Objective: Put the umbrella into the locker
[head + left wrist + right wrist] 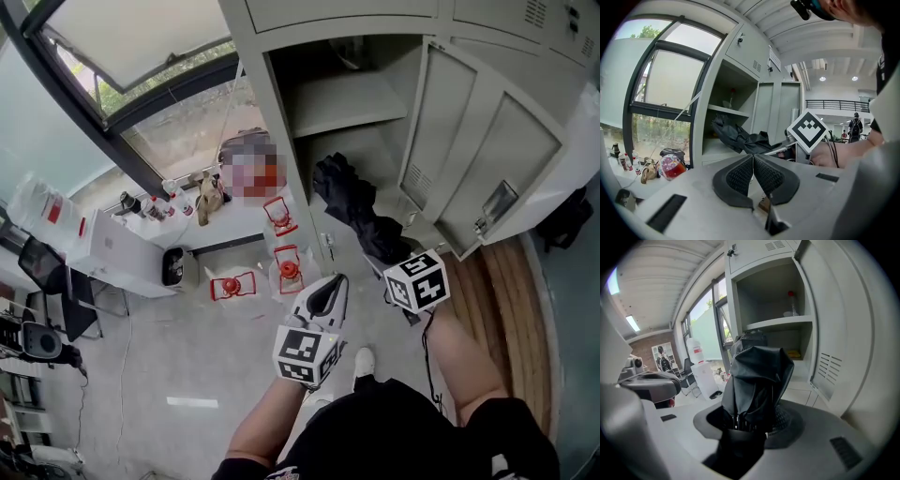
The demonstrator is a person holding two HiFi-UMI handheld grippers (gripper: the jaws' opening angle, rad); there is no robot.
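Observation:
A folded black umbrella (361, 211) sticks out from my right gripper (392, 267), which is shut on its lower end. Its far tip reaches the mouth of the open grey locker (347, 103), below the locker's shelf. In the right gripper view the umbrella's bunched fabric (757, 376) rises from between the jaws of my right gripper (750, 423) and hides the pads. The left gripper (334, 281) hovers beside and a little nearer than the right one. Its jaws (753, 157) are shut, tips touching, with nothing between them. The left gripper view also shows the umbrella (740, 136) before the locker (736, 70).
The locker door (478, 150) stands swung open to the right. On the locker shelf (780, 324) stands a small item with a red top (791, 303). Red-framed objects (289, 262) lie on the floor left of the locker, beside a white box (122, 253).

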